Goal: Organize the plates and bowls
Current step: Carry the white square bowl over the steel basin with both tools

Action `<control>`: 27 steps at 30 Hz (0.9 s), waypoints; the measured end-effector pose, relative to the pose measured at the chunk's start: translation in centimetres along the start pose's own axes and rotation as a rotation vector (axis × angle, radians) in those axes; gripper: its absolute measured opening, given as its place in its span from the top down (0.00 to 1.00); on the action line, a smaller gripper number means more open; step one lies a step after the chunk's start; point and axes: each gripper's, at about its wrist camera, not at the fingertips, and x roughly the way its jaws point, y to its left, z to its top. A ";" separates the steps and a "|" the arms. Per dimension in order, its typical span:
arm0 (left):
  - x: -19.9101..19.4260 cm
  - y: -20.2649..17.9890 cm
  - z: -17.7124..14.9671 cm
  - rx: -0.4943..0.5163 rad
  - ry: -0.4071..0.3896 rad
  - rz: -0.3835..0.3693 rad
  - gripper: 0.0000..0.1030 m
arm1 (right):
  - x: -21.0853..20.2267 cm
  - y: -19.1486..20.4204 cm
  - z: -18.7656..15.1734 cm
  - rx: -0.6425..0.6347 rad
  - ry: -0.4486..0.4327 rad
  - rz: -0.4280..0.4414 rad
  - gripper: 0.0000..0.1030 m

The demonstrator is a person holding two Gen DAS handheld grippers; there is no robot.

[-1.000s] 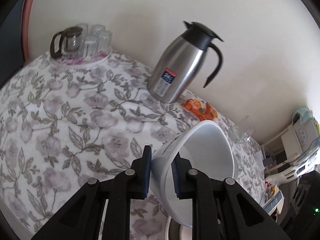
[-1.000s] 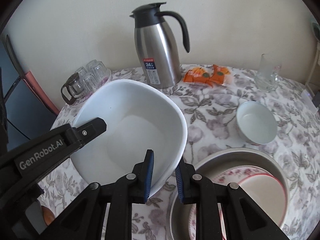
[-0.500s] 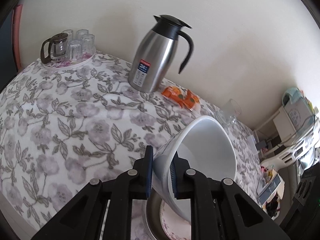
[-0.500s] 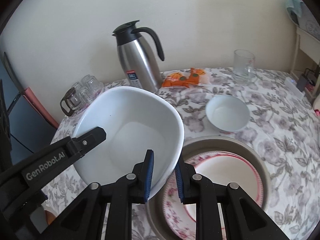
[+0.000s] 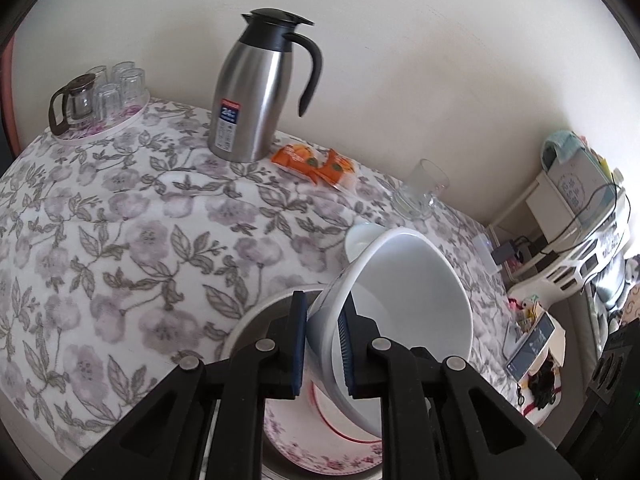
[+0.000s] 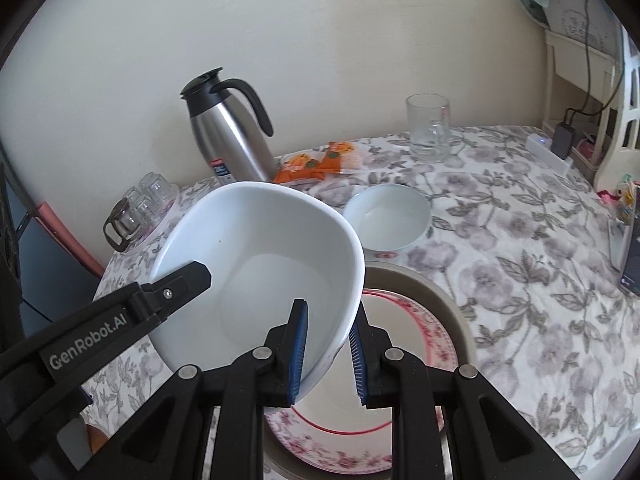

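A: The bowl (image 6: 256, 248) looks glazed, smooth and glossy white, like the small bowl (image 6: 387, 216)

B: The jug (image 5: 252, 96) is brushed metal, with a shiny black plastic lid and handle

A: The desk (image 5: 120, 216) wears a matt flowered cloth

B: The mug (image 6: 429, 128) is clear glass; the tongs (image 6: 327, 354) have matt black plastic arms and ribbed blue pads
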 end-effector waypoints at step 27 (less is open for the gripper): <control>2.9 -2.6 -3.6 0.045 0.126 0.046 0.85 | 0.9 -3.5 -2.0 -0.019 0.111 -0.054 0.78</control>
